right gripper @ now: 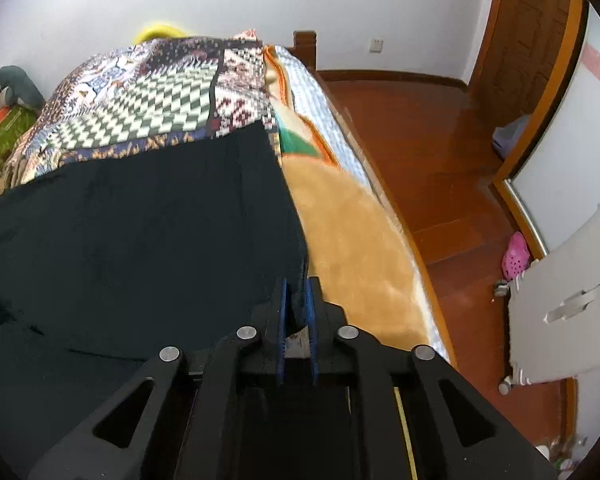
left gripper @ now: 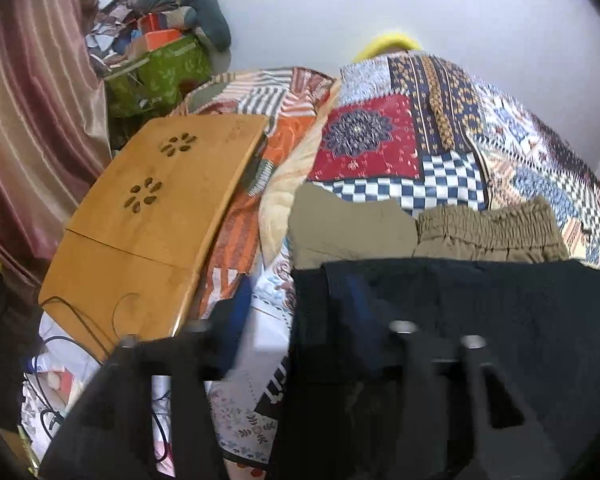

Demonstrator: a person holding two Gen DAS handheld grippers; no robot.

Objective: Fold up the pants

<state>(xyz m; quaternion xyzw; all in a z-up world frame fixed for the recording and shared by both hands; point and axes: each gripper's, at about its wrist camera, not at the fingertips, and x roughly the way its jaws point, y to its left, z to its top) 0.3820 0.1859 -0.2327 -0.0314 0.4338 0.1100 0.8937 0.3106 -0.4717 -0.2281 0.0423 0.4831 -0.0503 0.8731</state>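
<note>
Dark navy pants (right gripper: 140, 220) lie spread over the patterned bedspread and fill the lower half of both views (left gripper: 480, 320). My right gripper (right gripper: 297, 294) is shut on the right edge of the pants, the cloth pinched between its blue pads (right gripper: 282, 304). My left gripper (left gripper: 296, 308) stands wide open: its left finger with a blue pad (left gripper: 236, 320) is beside the pants' left edge, and its right blue pad (left gripper: 356, 304) rests on the dark cloth.
Folded olive-khaki pants (left gripper: 420, 232) lie just beyond the dark pants. A wooden lap desk (left gripper: 152, 220) sits on the bed to the left, cables below it. A beige blanket (right gripper: 352, 240) hangs at the bed's right edge, wooden floor (right gripper: 432, 152) beyond.
</note>
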